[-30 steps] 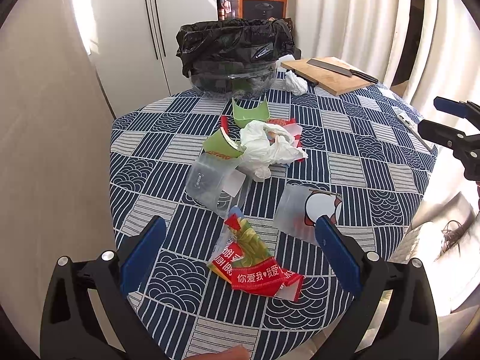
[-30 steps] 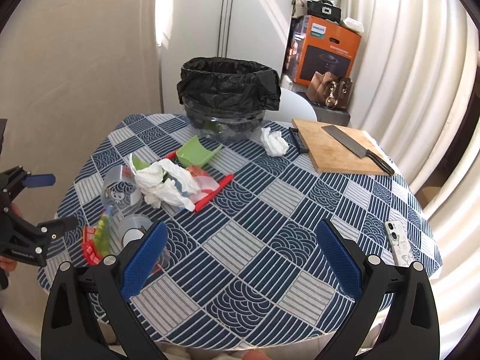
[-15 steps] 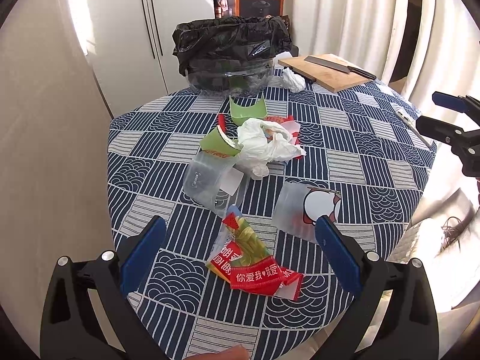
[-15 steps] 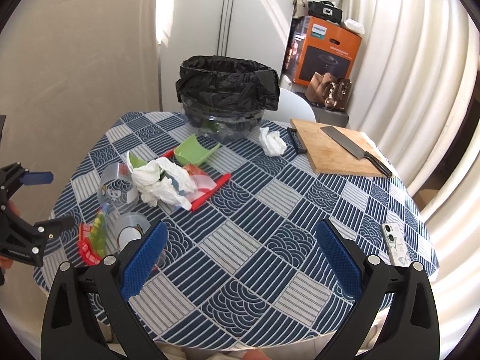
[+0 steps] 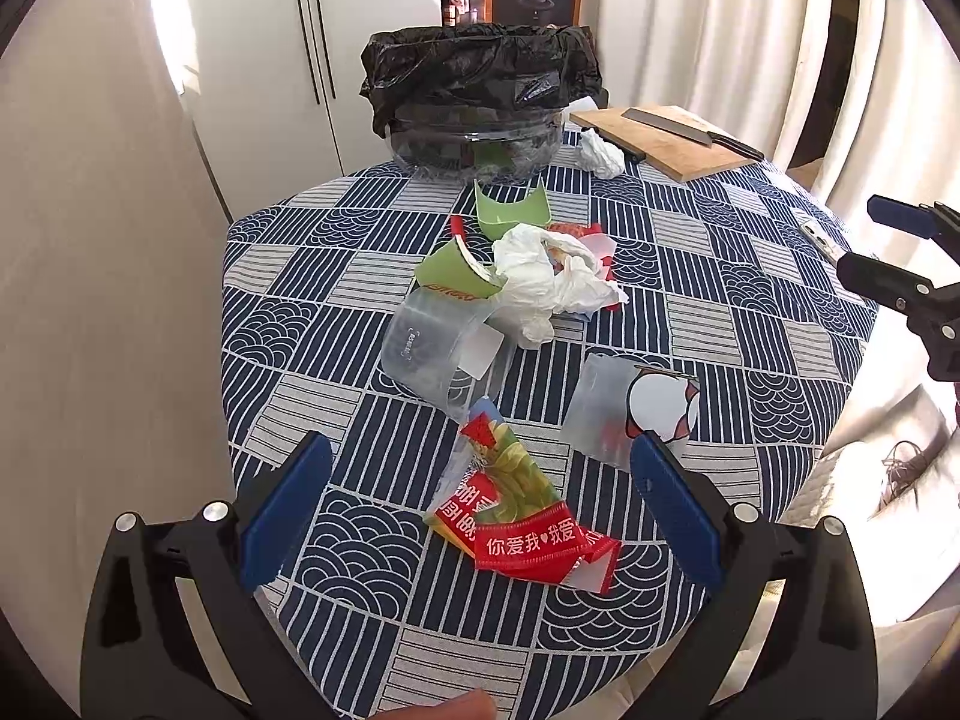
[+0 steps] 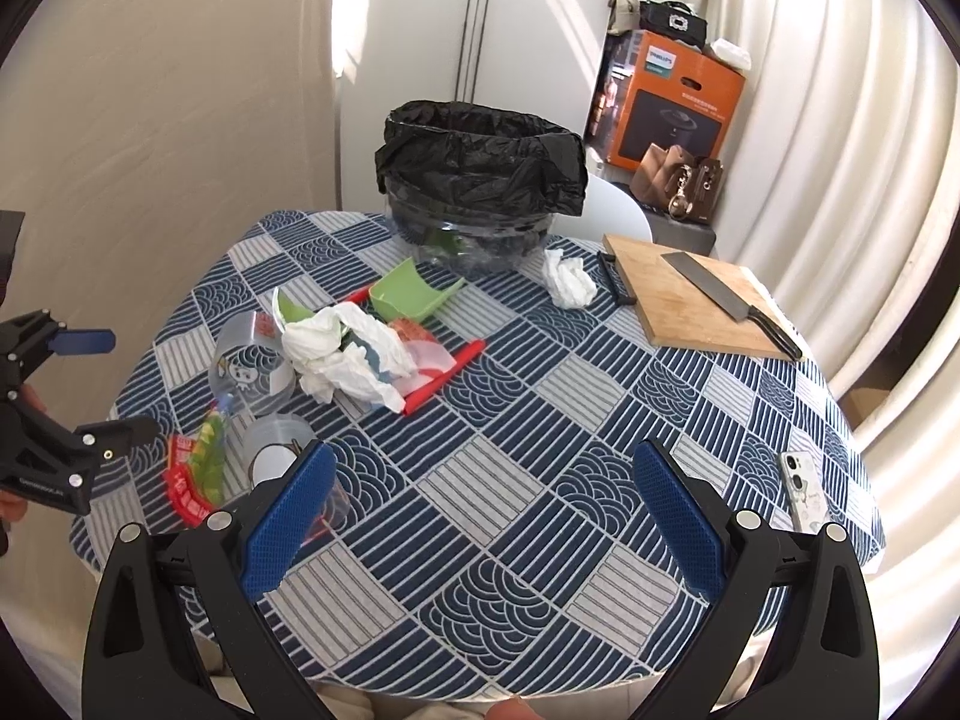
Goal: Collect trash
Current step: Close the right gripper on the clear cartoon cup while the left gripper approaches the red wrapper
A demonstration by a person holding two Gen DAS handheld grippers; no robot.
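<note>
A bin lined with a black bag (image 5: pixel 480 102) (image 6: pixel 480 180) stands at the far side of the round table. Trash lies on the cloth: a red and green wrapper (image 5: pixel 516 516) (image 6: pixel 195 468), two clear plastic cups (image 5: pixel 441 354) (image 5: pixel 630 414), crumpled white paper (image 5: pixel 552 282) (image 6: pixel 348 354), green carton pieces (image 5: pixel 510 213) (image 6: pixel 414 291) and a small paper ball (image 5: pixel 600 153) (image 6: pixel 567 279). My left gripper (image 5: pixel 480 498) is open above the wrapper, apart from it. My right gripper (image 6: pixel 480 510) is open and empty above bare cloth at the near edge.
A wooden cutting board (image 6: pixel 696 300) with a cleaver (image 6: pixel 720 294) lies at the far right. A phone (image 6: pixel 801 489) lies near the right table edge. An orange box (image 6: pixel 672 102) and curtains stand behind. A wall is close on the left.
Both views have shifted only slightly; the left gripper has eased a little toward the table. Both grippers stay open and nothing on the table has moved.
</note>
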